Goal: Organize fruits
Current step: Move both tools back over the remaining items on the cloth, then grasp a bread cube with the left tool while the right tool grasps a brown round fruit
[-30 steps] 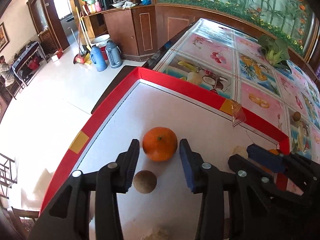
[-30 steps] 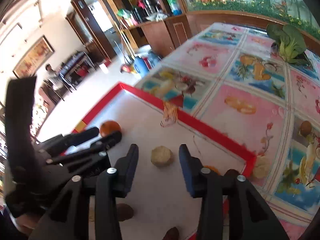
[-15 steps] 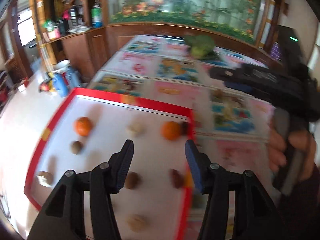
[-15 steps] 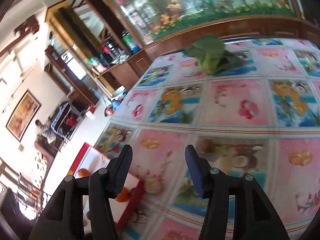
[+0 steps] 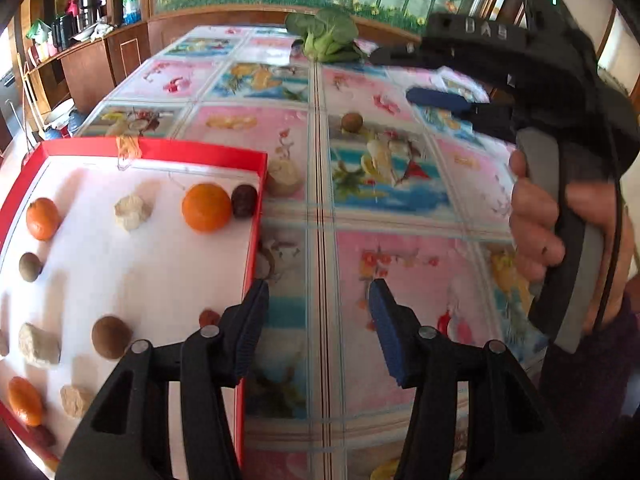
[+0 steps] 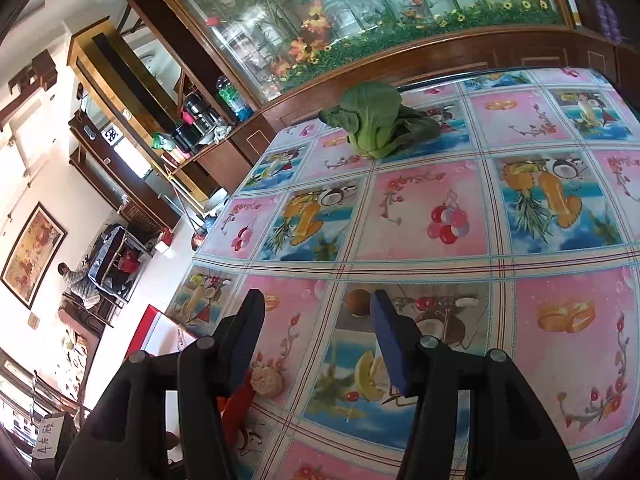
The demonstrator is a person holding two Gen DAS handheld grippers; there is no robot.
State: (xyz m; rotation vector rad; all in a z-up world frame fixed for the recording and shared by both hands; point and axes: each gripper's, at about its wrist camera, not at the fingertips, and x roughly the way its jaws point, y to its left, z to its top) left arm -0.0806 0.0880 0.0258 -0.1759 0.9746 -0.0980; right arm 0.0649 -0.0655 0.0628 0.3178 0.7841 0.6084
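Note:
A red-rimmed white tray [image 5: 256,240] lies on the left of the left wrist view. It holds oranges [image 5: 206,207], brown round fruits [image 5: 111,337], pale lumpy pieces [image 5: 132,211] and a dark date [image 5: 244,200]. My left gripper [image 5: 316,320] is open and empty over the tray's right rim and the tablecloth. On the cloth outside the tray lie a pale lumpy piece [image 5: 284,176] and a brown round fruit [image 5: 352,122]. My right gripper [image 6: 316,328] is open and empty above the cloth. The brown fruit [image 6: 357,302] sits just beyond its fingers, and the pale piece [image 6: 267,382] lies beside its left finger.
A green leafy vegetable [image 6: 372,120] lies at the far end of the fruit-print tablecloth [image 6: 520,220]. A hand [image 5: 536,216] holding the right gripper fills the right of the left wrist view. A wooden counter [image 6: 440,52] with an aquarium stands behind the table.
Both views have swung from close over the tray to the patterned cloth on its right. The orange that sat between the left fingers is now far off. Both jaws stand slightly wider.

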